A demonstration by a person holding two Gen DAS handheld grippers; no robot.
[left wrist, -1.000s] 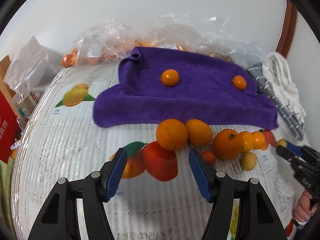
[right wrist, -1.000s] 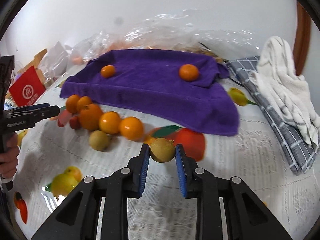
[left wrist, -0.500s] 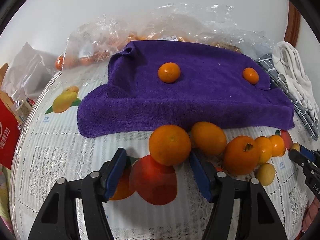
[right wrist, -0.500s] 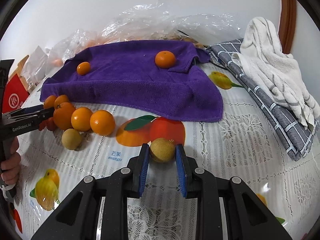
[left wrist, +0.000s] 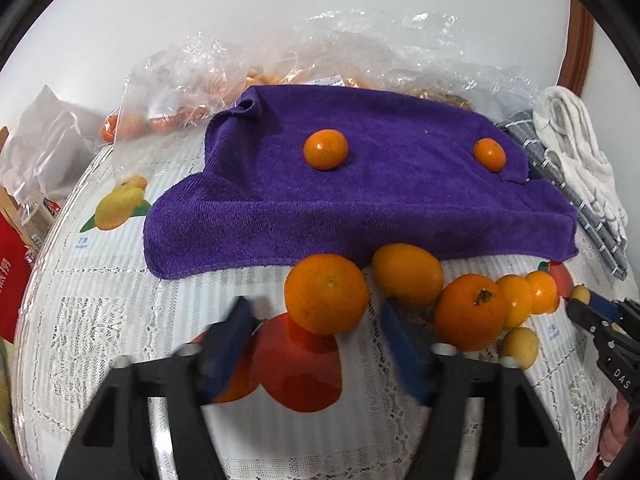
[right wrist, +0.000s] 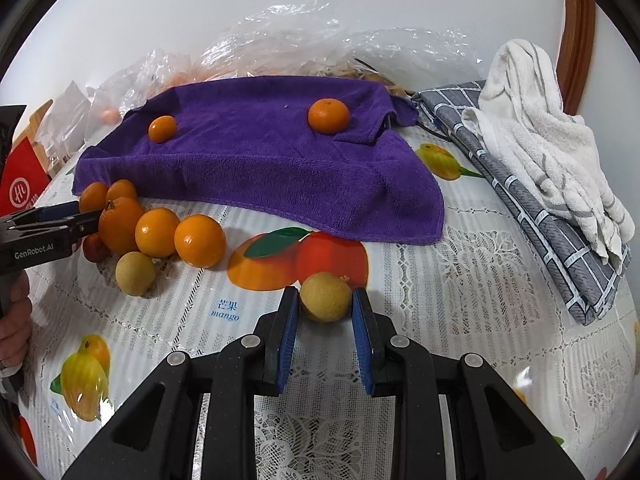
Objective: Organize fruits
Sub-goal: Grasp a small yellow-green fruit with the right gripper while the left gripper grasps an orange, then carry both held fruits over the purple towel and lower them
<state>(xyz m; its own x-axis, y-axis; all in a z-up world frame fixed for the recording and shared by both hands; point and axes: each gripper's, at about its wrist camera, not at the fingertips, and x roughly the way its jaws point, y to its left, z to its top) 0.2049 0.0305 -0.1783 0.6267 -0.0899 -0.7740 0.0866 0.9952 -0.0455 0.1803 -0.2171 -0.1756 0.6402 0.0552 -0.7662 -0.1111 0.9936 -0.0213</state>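
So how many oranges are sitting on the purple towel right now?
2: one orange toward the purple towel's left end, another orange toward its right end, seen from the right wrist. More may be hidden behind.

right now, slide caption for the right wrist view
Right tongs grip a yellow-brown fruit before the purple towel.

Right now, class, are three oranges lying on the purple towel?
No: only two oranges lie on the purple towel; the rest sit on the tablecloth.

A plain white wall (right wrist: 200, 8) rises behind the table (right wrist: 480, 300), with brown wooden trim (right wrist: 580, 32) at right.
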